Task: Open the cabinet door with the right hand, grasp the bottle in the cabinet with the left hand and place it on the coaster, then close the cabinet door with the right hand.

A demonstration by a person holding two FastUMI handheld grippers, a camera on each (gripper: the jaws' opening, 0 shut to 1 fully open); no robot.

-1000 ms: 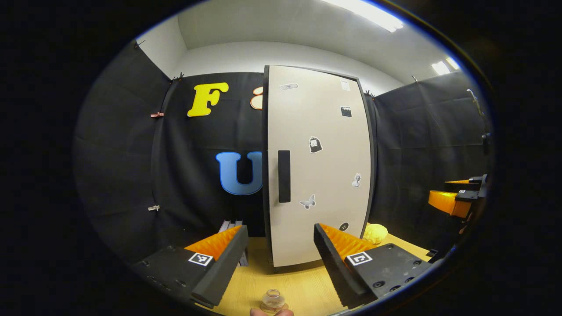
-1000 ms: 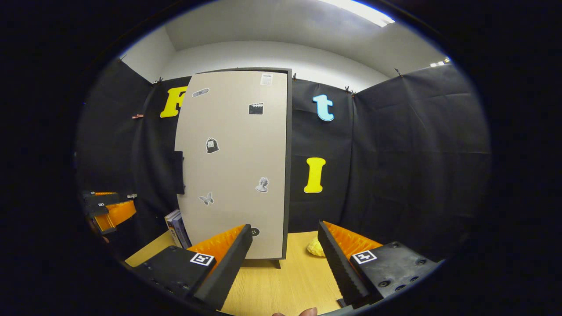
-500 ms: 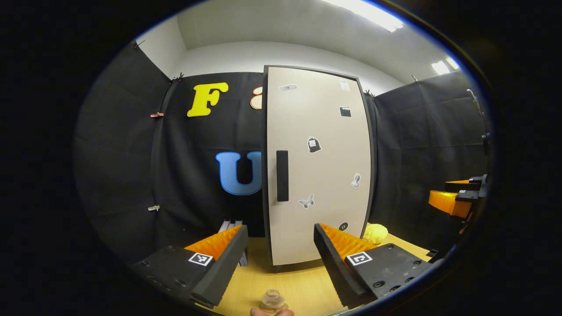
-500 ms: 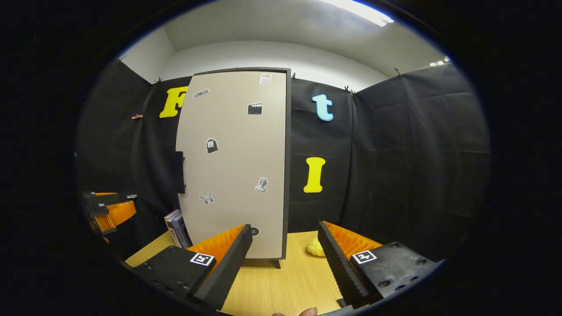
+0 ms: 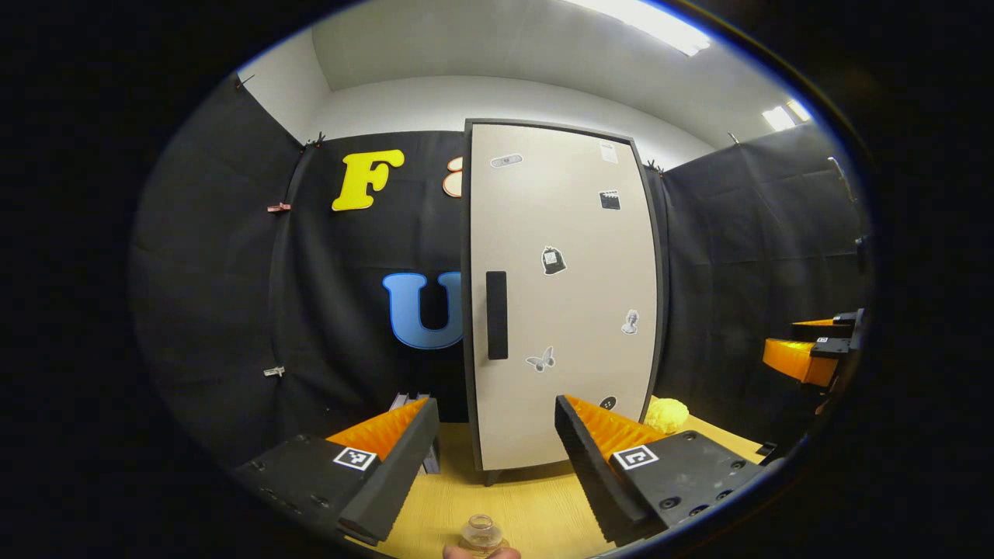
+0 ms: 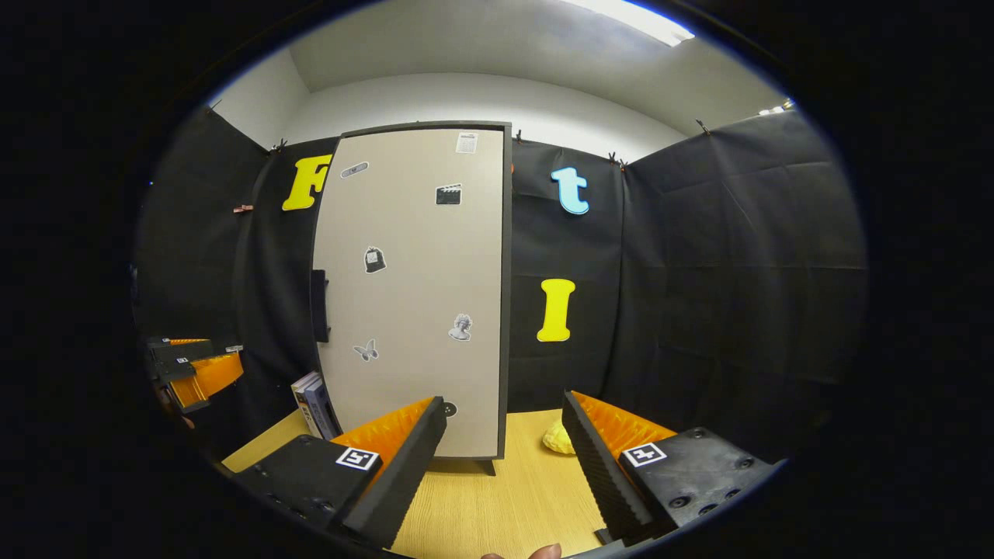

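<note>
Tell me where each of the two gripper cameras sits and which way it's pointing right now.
Left gripper view: rides on the left gripper, faces the shut cabinet door and its black handle; own open jaws below, a fingertip at the bottom edge behind a small clear bottle.
Right gripper view: rides on the right gripper, faces the same door from further right; own open jaws below.
Shared: door, wooden table, yellow object, and each other's gripper.
</note>
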